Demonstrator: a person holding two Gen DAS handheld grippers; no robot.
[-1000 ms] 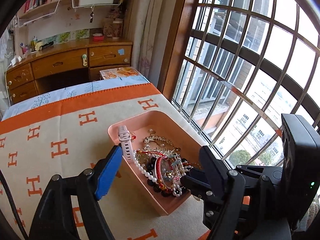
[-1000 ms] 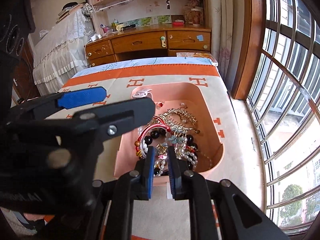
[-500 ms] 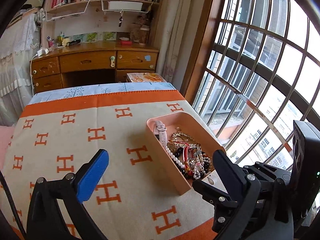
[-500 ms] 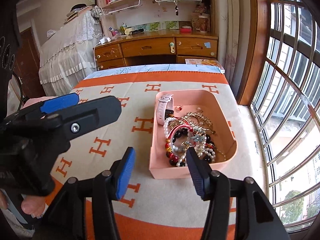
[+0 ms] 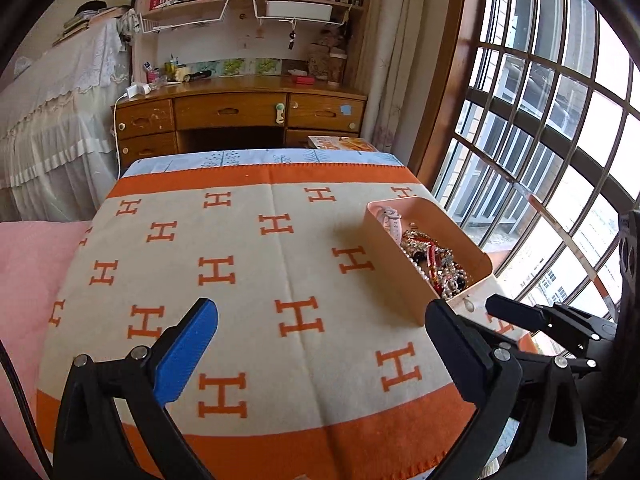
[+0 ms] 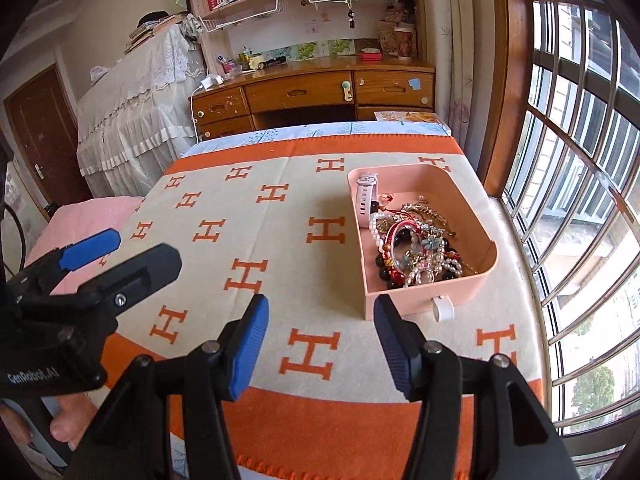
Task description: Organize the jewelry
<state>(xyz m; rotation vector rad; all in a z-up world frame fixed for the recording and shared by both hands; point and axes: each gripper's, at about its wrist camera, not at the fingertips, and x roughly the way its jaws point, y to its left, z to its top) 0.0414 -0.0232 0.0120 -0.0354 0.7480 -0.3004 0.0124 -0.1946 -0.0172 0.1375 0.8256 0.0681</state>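
Observation:
A pink drawer tray (image 6: 476, 292) sits on the right side of the table, near the window; it also shows in the left wrist view (image 5: 400, 276). It holds a tangled pile of jewelry (image 6: 416, 248): pearl strands, dark beads, red bracelets and a white watch band (image 6: 366, 196). My right gripper (image 6: 320, 340) is open and empty, held back from the tray's near-left corner. My left gripper (image 5: 320, 336) is open and empty, over the blanket left of the tray. The left gripper also shows at the left of the right wrist view (image 6: 116, 264).
An orange and cream H-patterned blanket (image 6: 248, 240) covers the table. A barred window (image 6: 580, 160) runs along the right. A wooden desk (image 6: 312, 96) with shelves stands behind the table. A pink cushion (image 5: 24, 280) lies at the left.
Both grippers have pulled back and up from the tray. The right gripper, shut over the jewelry a second ago, has opened and is empty. The tray now appears smaller and farther off.

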